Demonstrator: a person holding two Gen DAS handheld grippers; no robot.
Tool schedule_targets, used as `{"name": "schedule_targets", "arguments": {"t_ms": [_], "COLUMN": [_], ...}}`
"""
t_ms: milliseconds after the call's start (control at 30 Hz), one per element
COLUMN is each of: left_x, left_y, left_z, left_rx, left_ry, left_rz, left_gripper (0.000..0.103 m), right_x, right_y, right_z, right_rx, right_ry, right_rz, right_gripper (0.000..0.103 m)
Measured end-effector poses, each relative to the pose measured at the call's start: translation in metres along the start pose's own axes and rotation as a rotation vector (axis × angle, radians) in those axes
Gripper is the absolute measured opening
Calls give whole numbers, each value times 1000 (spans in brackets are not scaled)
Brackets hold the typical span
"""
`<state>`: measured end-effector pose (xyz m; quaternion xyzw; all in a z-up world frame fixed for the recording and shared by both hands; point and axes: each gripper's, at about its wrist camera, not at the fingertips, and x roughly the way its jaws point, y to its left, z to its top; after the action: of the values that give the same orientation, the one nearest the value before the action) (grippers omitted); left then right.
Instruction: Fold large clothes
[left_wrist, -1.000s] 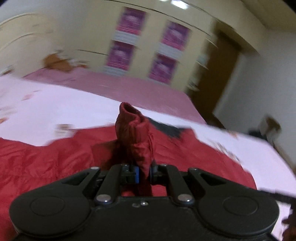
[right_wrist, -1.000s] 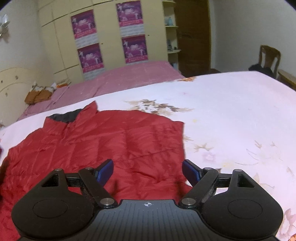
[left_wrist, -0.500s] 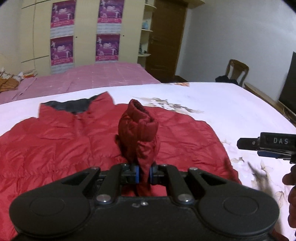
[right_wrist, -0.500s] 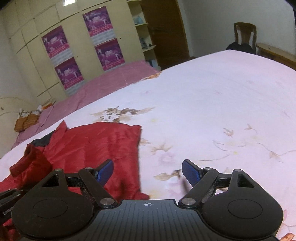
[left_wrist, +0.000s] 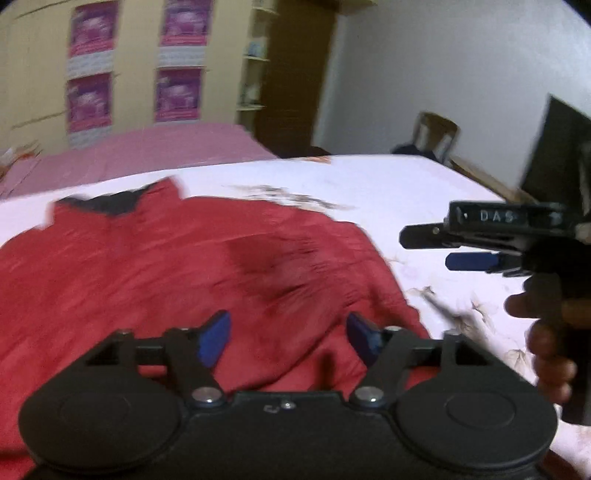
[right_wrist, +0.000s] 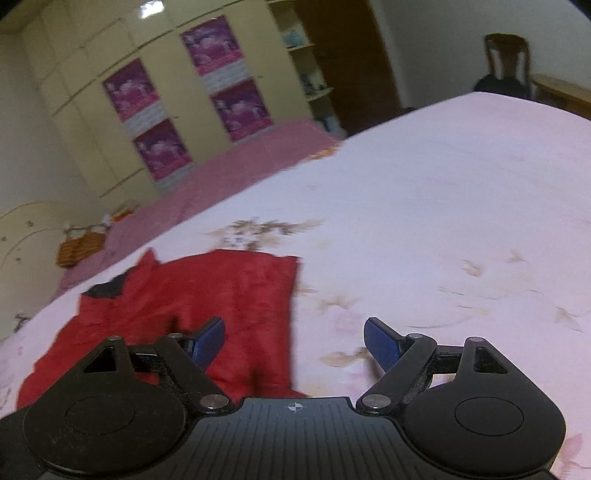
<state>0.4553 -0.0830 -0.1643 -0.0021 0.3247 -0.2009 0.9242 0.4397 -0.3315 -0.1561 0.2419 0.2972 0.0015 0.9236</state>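
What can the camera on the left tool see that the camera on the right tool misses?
Only the left wrist view shows the right gripper from the side, the hand holding it, and a dark screen by the wall. It also shows its own left gripper, jaws opening with nothing between them.

Only the right wrist view shows the brown items on the pink bedding.

Both show the red jacket on the floral bedsheet, the posters and the chair.

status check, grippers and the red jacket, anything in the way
Left gripper opening, nothing between its pads. Right gripper open, empty. Red jacket flat on the bed. Nothing in the way.
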Motion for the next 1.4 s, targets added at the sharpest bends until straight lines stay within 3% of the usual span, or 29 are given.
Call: {"name": "schedule_targets", "arguments": {"t_ms": [67,133,233,333,367,400,467,567,600,767,967,1100,1133,1200,1233,1267,1367,1400], "left_x": [-26,-48,-64,-67,-66,-64,-63,-65,-67,-65,-53,-57,-63,-78,-81,-80,-61,-53], "left_y": [31,67,117,150,157,163,167,166,165,166,176,179,179,179,180,182,185,182], "left_z": [-9,-19,-32,-38,-40,-42,-46,-52,-53,-61,-61,-56,-54,-49,-45,-40,-22,-17], "left_rx": [-78,-143,-204,-229,-234,-240,-237,-220,-215,-190,-178,-173,-179,-168,-160,-160,-140,-118], "left_ry": [-51,-92,-97,-76,-64,-59,-53,-59,-64,-50,-14,1,-14,-83,-105,-105,-96,-91], "left_rz": [77,206,345,397,397,395,389,389,389,385,384,377,386,414,413,400,358,353], "left_gripper": [54,47,44,43,43,43,43,43,43,45,45,47,60,87,81,76,69,69], "right_x": [4,9,21,35,39,47,54,51,47,23,44,45,41,20,9,4,19,28], "right_y": [9,17,31,50,56,61,68,72,72,74,82,78,78,78,79,81,99,110], "right_z": [-1,-4,-9,-14,-17,-20,-26,-32,-34,-52,-66,-66,-63,-56,-53,-48,-35,-33], "right_rx": [-13,-14,-18,-45,-60,-66,-83,-112,-124,-174,-243,-223,-214,-223,-242,-257,-265,-276], "right_ry": [15,36,79,115,139,171,204,215,207,170,153,163,161,77,9,-18,5,18], "right_rz": [41,108,171,209,214,207,188,167,157,117,56,47,38,-46,-62,-40,22,43], "right_gripper": [82,81,81,78,57,44,43,20,19,18,18,19,22,83,85,84,51,51]}}
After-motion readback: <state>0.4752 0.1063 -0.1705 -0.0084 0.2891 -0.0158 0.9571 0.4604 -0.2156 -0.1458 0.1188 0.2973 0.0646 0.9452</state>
